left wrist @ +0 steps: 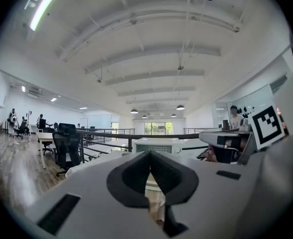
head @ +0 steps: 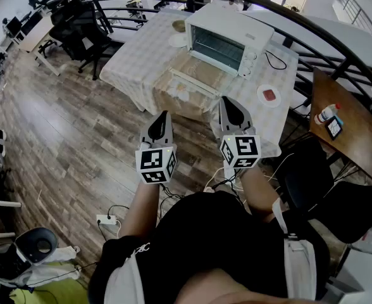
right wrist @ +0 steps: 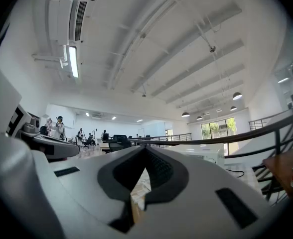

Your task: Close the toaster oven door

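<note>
A white toaster oven (head: 227, 40) stands on a table with a checked cloth (head: 142, 56). Its door (head: 194, 82) hangs open toward me, and the rack inside shows. My two grippers are held side by side in front of the table, short of the door. The left gripper (head: 164, 115) is shut and empty. My right gripper (head: 226, 101) also has its jaws together with nothing between them. The left gripper view shows the oven (left wrist: 155, 146) straight ahead past the closed jaws. It sits to the right (right wrist: 206, 154) in the right gripper view.
A plate with a red item (head: 269, 95) lies right of the oven; a bowl (head: 179, 25) and a plate (head: 178, 40) lie to its left. A black railing (head: 338, 40) curves behind. A wooden side table (head: 347, 122) carries a bottle (head: 326, 113). Office chairs (head: 78, 27) stand at the left.
</note>
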Available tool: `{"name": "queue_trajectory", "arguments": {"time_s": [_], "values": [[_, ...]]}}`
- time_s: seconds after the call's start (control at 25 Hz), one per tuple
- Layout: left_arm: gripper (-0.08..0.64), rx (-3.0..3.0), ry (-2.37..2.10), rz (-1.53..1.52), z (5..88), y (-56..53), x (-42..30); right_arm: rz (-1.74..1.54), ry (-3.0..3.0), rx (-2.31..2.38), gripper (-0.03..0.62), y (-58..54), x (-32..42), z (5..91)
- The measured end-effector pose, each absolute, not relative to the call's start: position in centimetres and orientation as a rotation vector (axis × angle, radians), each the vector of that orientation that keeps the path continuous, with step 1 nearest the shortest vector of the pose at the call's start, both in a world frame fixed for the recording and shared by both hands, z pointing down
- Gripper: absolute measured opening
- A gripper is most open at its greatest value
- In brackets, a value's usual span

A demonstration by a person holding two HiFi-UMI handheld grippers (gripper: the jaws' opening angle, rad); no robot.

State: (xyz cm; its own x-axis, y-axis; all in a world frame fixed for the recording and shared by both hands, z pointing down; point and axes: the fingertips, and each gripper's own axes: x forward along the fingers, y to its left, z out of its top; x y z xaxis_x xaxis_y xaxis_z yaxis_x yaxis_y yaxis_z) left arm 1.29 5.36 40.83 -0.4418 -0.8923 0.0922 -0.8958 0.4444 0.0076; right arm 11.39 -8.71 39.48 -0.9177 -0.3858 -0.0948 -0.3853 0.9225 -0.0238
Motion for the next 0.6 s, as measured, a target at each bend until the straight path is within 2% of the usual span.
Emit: {"name": "queue_trajectory", "arguments": {"time_s": [0.6], "values": [[0.014, 1.539, -2.636, 0.074, 41.6, 3.1, 0.7, -0.019, 2.987, -0.572, 0.002, -11.9, 11.1, 40.5]]}}
